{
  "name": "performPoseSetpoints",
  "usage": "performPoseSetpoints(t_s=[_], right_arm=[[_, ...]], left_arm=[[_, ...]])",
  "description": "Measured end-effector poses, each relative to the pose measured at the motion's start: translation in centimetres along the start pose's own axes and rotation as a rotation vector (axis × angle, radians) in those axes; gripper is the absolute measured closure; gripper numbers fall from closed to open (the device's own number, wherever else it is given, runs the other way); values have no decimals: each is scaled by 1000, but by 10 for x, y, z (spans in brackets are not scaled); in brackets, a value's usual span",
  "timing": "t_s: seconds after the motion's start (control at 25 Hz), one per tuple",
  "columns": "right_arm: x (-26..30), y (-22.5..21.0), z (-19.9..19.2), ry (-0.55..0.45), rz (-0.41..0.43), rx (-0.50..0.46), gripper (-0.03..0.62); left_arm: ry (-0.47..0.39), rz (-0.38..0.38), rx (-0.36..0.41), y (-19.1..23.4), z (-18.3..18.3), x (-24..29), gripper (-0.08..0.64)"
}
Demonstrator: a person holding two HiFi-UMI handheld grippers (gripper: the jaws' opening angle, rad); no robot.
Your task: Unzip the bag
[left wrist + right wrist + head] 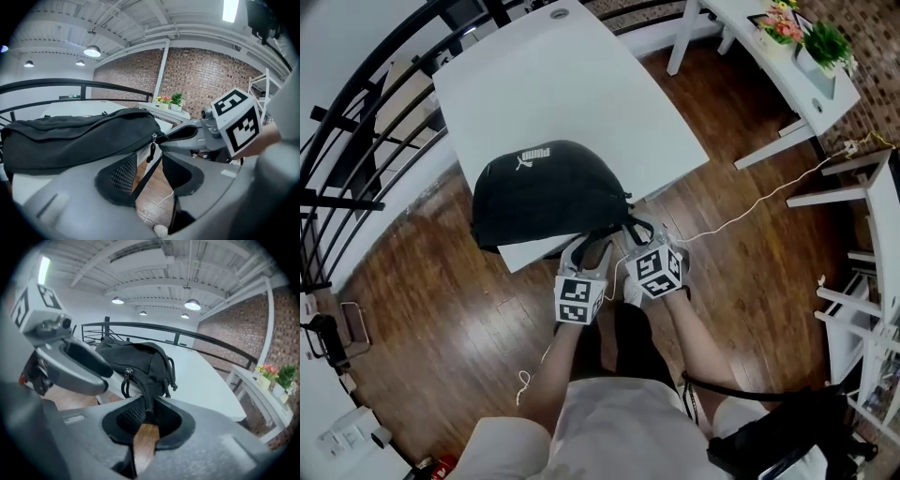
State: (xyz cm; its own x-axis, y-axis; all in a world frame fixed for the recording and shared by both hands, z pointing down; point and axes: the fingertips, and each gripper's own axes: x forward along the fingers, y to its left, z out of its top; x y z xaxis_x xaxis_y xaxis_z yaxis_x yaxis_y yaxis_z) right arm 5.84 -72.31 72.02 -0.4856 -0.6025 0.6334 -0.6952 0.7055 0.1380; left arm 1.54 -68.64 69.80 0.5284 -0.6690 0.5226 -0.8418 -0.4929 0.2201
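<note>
A black bag [548,192] lies at the near edge of the white table [572,84], partly over the rim. Both grippers are at its near right end. My left gripper [589,251] stands open; in the left gripper view a thin black strap [146,176] runs loose through the gap of the left gripper [149,171], and the zipper pull [151,151] hangs just above. My right gripper [636,232] is to its right. In the right gripper view the right gripper [149,411] pinches the bag's narrow end strap [148,397]; the zipper pull [126,376] dangles to the left.
A white desk [811,89] with potted plants [825,42] stands at the far right. A black railing [356,122] curves along the left. A thin white cable [750,211] crosses the wooden floor [441,309]. The person's legs are below the grippers.
</note>
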Motion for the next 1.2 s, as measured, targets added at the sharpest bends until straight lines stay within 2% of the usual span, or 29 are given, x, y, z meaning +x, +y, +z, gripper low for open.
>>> performPoseSetpoints(t_s=[0.12,0.28,0.36,0.44,0.48,0.68,0.92,1.04,1.2], right_arm=[[-17,4,21,21,65,83,551],[-32,8,39,58,61,104,551],[-36,11,44,69,52,105,551],[-40,14,48,71,42,113,551],[-42,13,49,71,34,120,551],[-45,-1,49,73,-24,185,551],[-38,-9,40,83,-75,254,551],[-34,-12,37,84,-95,281,551],[-29,-18,30,96,-125,293,551]], left_arm=[[-15,-42,-17,-7,10,1,370],[-52,-84,-77,-12,28,-1,383],[-71,-77,-98,-11,33,-4,422],[-84,-60,-105,-10,37,-7,516],[-85,-58,-102,-10,38,-8,529],[-77,-60,-97,-1,40,-17,535],[-32,-68,-39,24,25,-31,535],[-3,-45,-31,47,10,-40,536],[38,23,-38,90,-13,-61,535]])
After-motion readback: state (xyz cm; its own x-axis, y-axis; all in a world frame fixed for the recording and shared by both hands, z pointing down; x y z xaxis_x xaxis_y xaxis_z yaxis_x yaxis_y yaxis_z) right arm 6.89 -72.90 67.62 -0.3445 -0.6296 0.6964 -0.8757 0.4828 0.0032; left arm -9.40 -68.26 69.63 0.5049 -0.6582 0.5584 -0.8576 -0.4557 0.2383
